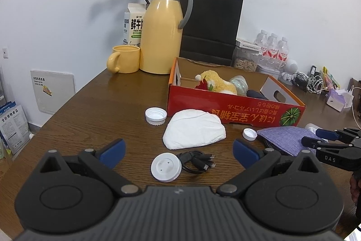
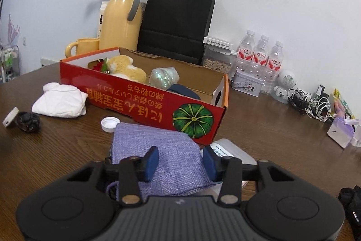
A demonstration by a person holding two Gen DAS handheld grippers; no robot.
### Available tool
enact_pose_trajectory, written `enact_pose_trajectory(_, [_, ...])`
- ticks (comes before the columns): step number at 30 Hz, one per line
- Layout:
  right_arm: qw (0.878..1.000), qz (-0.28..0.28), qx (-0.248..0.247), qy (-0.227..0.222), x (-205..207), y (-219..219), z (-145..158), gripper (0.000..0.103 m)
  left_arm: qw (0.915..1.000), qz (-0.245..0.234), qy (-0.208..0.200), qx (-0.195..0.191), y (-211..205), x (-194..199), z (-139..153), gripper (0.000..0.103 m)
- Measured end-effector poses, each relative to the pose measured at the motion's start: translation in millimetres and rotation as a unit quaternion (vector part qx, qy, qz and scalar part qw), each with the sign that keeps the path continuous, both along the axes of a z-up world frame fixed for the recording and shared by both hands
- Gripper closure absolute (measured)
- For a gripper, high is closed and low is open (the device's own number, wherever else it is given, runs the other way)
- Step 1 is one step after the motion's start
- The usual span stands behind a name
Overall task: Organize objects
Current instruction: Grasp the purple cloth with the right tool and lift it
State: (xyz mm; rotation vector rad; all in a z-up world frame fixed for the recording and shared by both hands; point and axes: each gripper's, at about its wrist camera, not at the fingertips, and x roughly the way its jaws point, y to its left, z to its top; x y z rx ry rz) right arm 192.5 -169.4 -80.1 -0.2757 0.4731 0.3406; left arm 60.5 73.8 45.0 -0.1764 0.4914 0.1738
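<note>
My right gripper (image 2: 179,160) sits half-closed astride the purple cloth pouch (image 2: 164,150) just before the red box (image 2: 144,101), left gripper (image 1: 178,150) wide and empty; loose fabric could slip.

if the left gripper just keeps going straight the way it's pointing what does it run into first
Most likely the white round disc and the coiled black cable beside it, lying on the table just ahead between the open left gripper fingers. Depth is uncertain; the white cloth bundle comes next.

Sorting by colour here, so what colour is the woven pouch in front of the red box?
Lavender purple woven pouch, clearest in the right wrist view.
</note>
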Motion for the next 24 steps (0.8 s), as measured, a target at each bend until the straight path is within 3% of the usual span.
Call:
enact_pose_trajectory(2, [1.0, 0.009, 0.015, 0.005, 0, -2, 2, 0.033, 1.0, 0.0, 0.0, 0.001, 0, 0, 0, 0.0])
enact_pose_trajectory(3, [1.0, 0.019, 0.021, 0.008, 0, -2, 2, 0.016, 1.0, 0.001, 0.0, 0.001, 0, -1, 1, 0.0])
enact_pose_trajectory(12, [0.998, 0.054, -0.019, 0.028, 11, 18, -4, 0.012, 1.0, 0.006, -0.001, -0.002, 4, -2, 1, 0.0])
enact_pose_trajectory(14, [0.997, 0.061, -0.03, 0.027, 10, 20, -4, 0.017, 1.0, 0.008, -0.001, -0.004, 6, -2, 0, 0.0])
enact_pose_trajectory(15, [0.997, 0.063, -0.036, 0.024, 8, 22, -4, 0.024, 1.0, 0.008, -0.001, -0.005, 6, -2, 0, 0.0])
enact_pose_trajectory(17, [0.996, 0.073, -0.042, 0.023, 4, 23, -4, 0.041, 0.9999, 0.01, -0.001, -0.007, 8, -2, -1, 0.0])
enact_pose_trajectory(19, [0.996, 0.078, -0.046, 0.022, 0, 25, -5, 0.067, 0.9999, 0.01, 0.0, -0.008, 9, -2, -1, 0.0])
enact_pose_trajectory(24, [0.996, 0.082, -0.027, 0.019, -7, 25, -6, 0.08, 0.9999, 0.011, 0.0, -0.008, 10, -3, -2, 0.0])
